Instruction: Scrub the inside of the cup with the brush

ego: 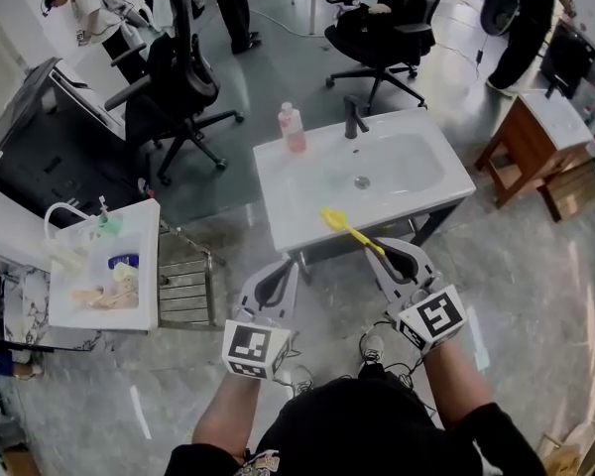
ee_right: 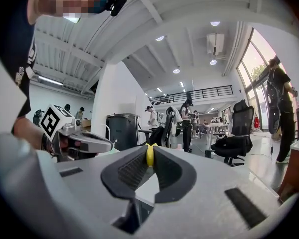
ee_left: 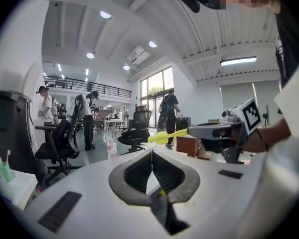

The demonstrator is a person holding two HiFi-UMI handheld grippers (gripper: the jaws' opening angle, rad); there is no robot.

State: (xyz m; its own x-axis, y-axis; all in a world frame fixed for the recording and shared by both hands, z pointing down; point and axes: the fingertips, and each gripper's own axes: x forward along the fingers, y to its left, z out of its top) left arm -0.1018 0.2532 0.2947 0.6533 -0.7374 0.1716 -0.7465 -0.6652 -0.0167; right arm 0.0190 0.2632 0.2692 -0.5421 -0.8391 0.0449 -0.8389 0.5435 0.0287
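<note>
Nearest in the head view are the person's bare forearms. Each carries a grey claw with a square-marked cube, and both are held up short of the white sink. The left claw has its jaws together and carries nothing. The right claw is clamped on the tail of a yellow brush, whose rounded head reaches ahead and left of that claw, over the sink's near rim. Beyond both claws, at the basin's back, stand a pink translucent bottle and a dark tap. No cup can be made out for certain, on the sink or on the cluttered stand far to the left of the left claw. In the left gripper view, the ribbed black pads meet along a closed seam with nothing between them, and the brush crosses in front from the right. In the right gripper view, the same ribbed pads pinch the slim yellow handle, which looks like smooth, hard plastic. Held so far back on so thin a stem, the brush could swivel or slip between the pads once the head presses on a cup wall. With the left claw empty, an unsteadied cup would probably skid or topple on the glossy basin.
</note>
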